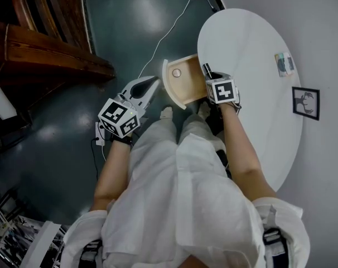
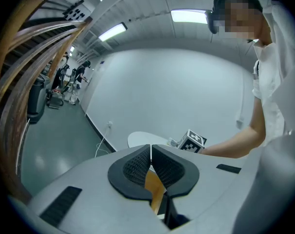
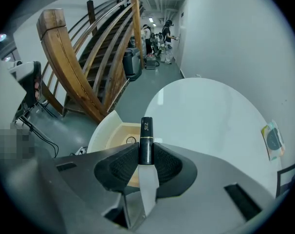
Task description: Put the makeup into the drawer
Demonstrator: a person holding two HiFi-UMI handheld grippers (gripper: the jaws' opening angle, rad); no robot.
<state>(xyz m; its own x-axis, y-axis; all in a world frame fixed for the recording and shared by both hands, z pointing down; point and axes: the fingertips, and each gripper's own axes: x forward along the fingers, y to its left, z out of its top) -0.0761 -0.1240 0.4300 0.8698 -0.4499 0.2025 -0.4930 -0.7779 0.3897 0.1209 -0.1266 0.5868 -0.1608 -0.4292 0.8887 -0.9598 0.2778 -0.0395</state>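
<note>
One round white counter (image 1: 252, 49); its wooden drawer (image 1: 170, 88) stands pulled open just beyond the right gripper (image 3: 145, 155). Left gripper (image 2: 151, 155) well off to the side, fingers (image 2: 135, 167) pressed together on nothing. Right fingers (image 3: 119, 168) clamp a black makeup tube (image 3: 146, 138), tip poking past them toward the drawer. Small round item (image 1: 176, 72) lies inside.

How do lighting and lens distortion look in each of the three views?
Head view: dim overall, soft glare patches on the floor. Left gripper view: strong fisheye, dark corners, ceiling light blown out. Right gripper view: same fisheye vignette, faint glare on the table, makeup tube sharp.
</note>
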